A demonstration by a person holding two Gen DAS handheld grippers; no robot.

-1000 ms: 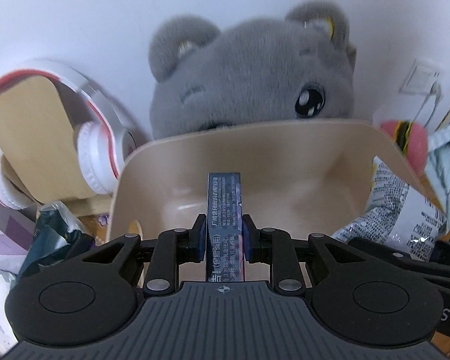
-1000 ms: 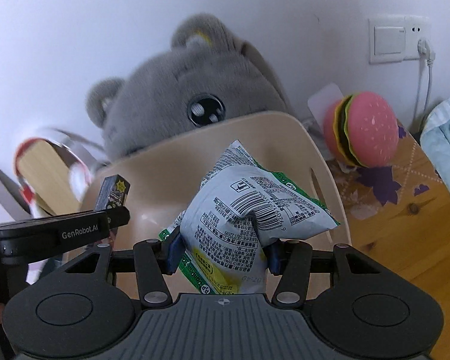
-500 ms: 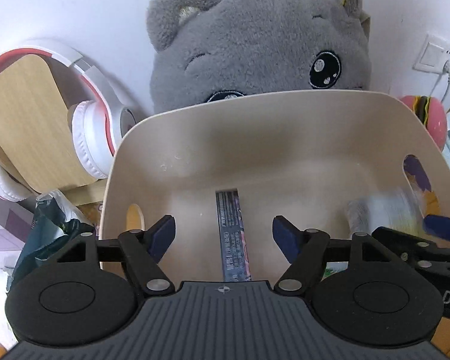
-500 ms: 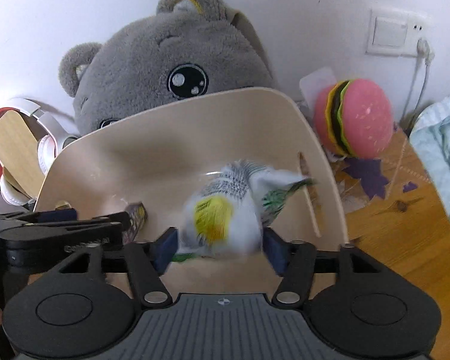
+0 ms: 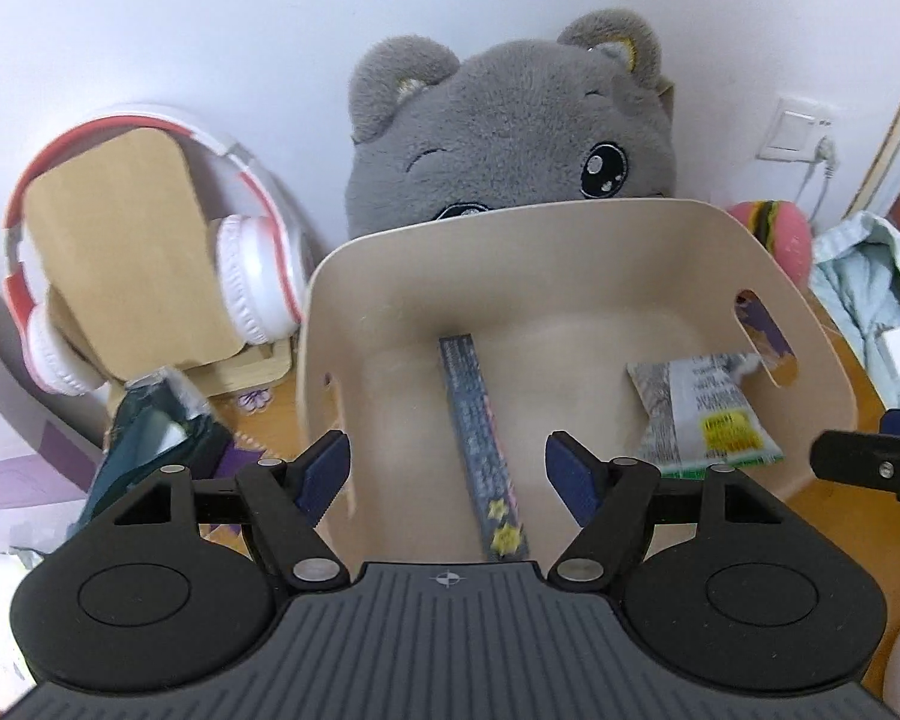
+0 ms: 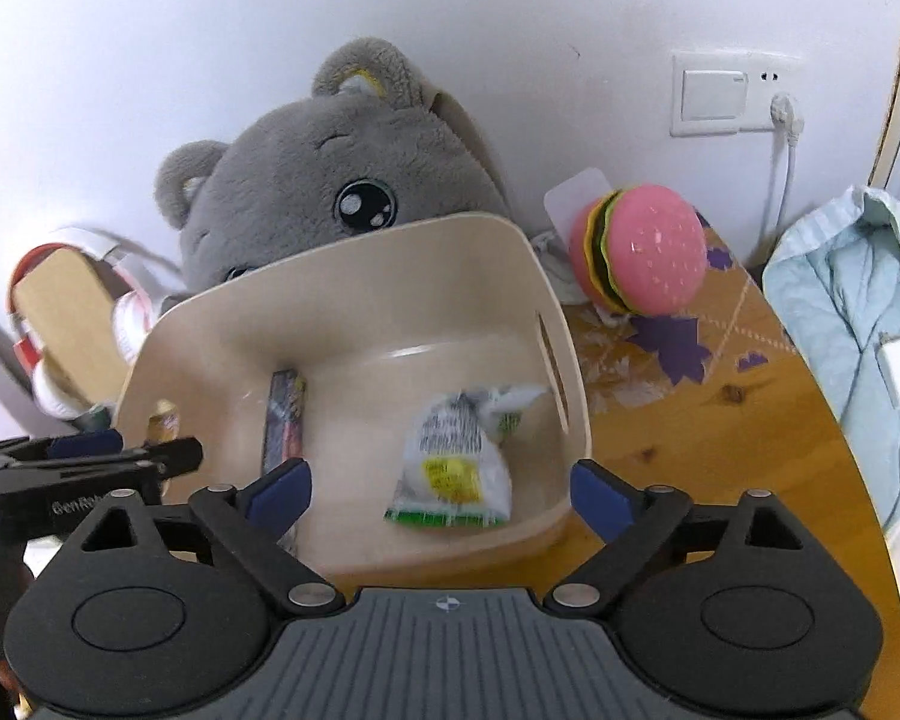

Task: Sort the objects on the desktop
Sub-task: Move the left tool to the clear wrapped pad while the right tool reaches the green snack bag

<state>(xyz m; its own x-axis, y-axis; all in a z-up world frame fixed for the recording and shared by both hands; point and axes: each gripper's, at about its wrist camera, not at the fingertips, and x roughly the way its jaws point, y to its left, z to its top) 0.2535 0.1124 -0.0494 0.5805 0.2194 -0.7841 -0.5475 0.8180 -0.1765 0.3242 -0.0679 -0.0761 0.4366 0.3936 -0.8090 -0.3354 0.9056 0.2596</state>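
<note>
We see both tongs spread wide, gripping nothing: left tongs (image 5: 447, 471), right tongs (image 6: 441, 495). The dark box (image 5: 483, 441) and snack bag (image 6: 453, 459) lie apart inside the beige bin (image 6: 354, 240) on the surface (image 6: 690, 456).

Bright, even light; fisheye-bent edges (basket contents slightly blurred).

— What's in your beige bin (image 5: 570, 252)?

— Two things. You've a long dark blue box (image 5: 483, 444) with yellow stars at its near end, lying flat on the floor, running lengthwise front to back, left of centre.

— And the other?

— A crinkled white snack packet (image 6: 453, 459) (green bottom edge, yellow patch) lying flat toward the right wall, near the handle slot, apart from the box.
</note>
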